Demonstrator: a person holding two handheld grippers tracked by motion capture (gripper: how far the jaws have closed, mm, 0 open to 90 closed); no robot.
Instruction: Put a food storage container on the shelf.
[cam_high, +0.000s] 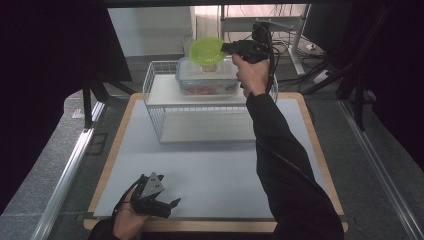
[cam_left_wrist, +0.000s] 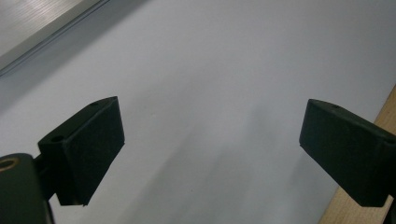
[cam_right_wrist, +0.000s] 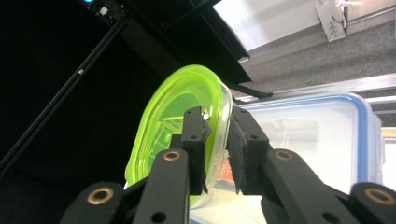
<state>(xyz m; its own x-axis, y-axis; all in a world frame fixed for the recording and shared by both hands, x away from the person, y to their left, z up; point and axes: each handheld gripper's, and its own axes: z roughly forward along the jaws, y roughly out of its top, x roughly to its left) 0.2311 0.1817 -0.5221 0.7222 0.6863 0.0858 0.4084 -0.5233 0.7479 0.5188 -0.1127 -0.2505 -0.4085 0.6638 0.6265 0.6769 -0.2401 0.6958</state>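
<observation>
Green-lidded tub poised above the big storage box

The right gripper (cam_high: 226, 48) clamps the green-lidded container (cam_high: 206, 51) at its nine o'clock, directly over the clear box (cam_high: 207, 80); the left gripper (cam_high: 167, 205) rests open, well apart.

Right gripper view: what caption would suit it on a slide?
Right tongs grip the edge of a green-lidded container above a larger blue-rimmed clear box.
</observation>
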